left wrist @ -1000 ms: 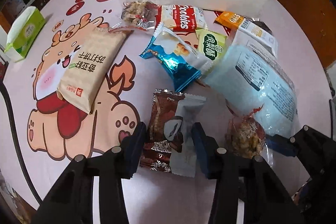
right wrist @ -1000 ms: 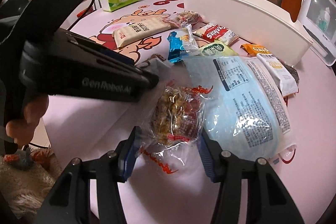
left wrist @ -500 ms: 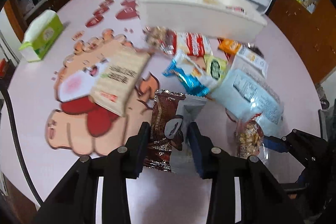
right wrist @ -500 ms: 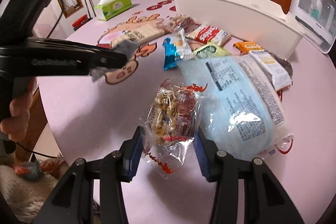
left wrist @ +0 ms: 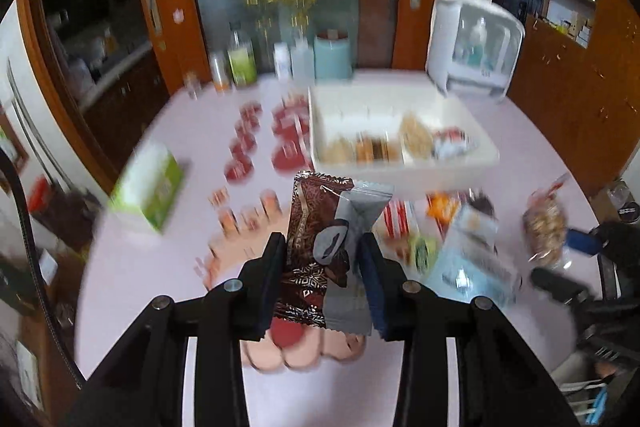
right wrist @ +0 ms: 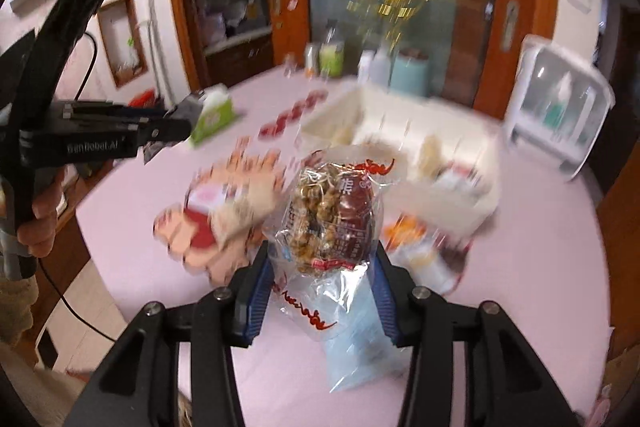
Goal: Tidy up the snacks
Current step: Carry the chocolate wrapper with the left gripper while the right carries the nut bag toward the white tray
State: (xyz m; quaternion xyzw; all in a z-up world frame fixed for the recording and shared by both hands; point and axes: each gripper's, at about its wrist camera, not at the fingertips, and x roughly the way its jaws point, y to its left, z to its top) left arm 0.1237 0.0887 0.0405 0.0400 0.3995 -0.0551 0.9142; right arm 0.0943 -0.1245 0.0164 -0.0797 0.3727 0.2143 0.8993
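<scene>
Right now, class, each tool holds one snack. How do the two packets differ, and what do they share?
The left tool grips a brown packet: opaque foil, long and flat. The right tool grips a clear bag: see-through, rounder, with nutty pieces visible inside. Both stand upright between closed fingers, lifted off the table, facing the white bin.

The left gripper (left wrist: 323, 267) is raised above the table, its blue-padded fingers (left wrist: 277, 267) clamped on a brown packet (left wrist: 320, 227) that stands between them. The right gripper (right wrist: 322, 281) is also lifted, fingers (right wrist: 262, 291) pinching a clear nut bag (right wrist: 330, 215). A bare hand (right wrist: 38, 227) grips the left handle
</scene>
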